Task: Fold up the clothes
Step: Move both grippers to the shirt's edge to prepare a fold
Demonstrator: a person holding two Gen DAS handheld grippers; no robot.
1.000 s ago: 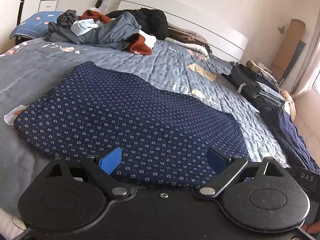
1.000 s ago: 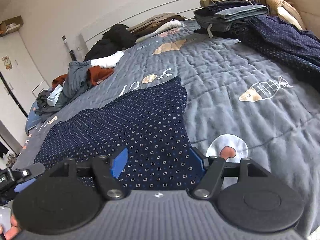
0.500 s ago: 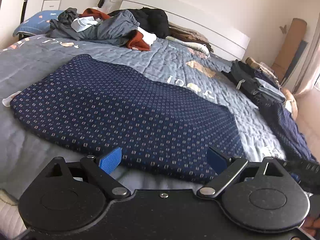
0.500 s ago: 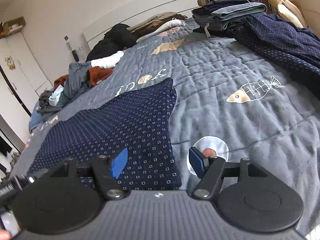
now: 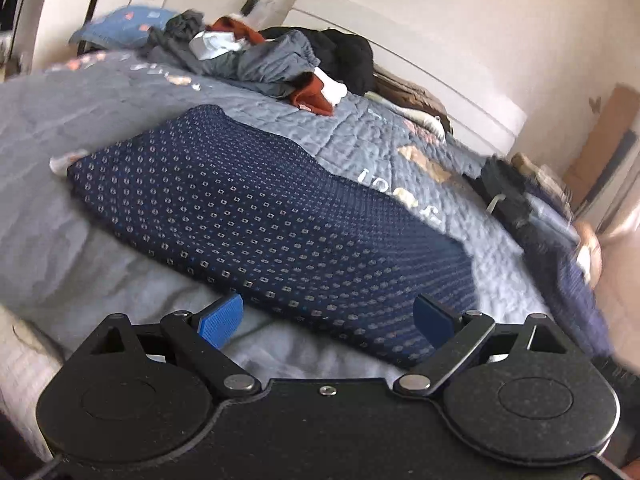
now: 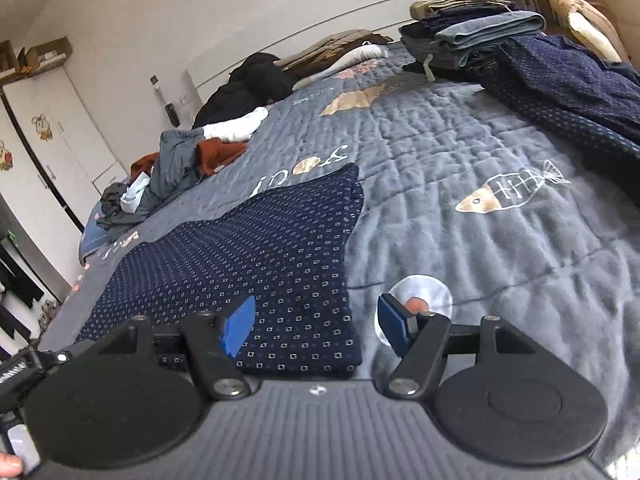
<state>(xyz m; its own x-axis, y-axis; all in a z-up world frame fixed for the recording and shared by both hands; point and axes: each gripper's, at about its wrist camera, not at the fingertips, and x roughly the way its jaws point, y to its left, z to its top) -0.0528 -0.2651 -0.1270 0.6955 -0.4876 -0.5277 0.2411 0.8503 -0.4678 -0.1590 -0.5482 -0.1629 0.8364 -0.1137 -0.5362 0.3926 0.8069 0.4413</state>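
Your left claw (image 5: 328, 322) is spread wide and holds nothing. Just ahead of it, the navy blue dotted garment (image 5: 260, 224), already folded into a long flat panel, lies on the grey quilted bedspread (image 5: 400, 140). Its near edge runs across the view just beyond the blue finger pads (image 5: 220, 320), and its long axis stretches from far left to near right. Your right claw (image 6: 316, 326) is also spread and empty, hovering over the garment's near right corner (image 6: 320, 344), with one pad above the cloth and the other above bare bedspread. That corner lies nearest your right hand, so the next fold likely starts there. A stack of folded clothes (image 6: 472, 36) sits well apart, far right.
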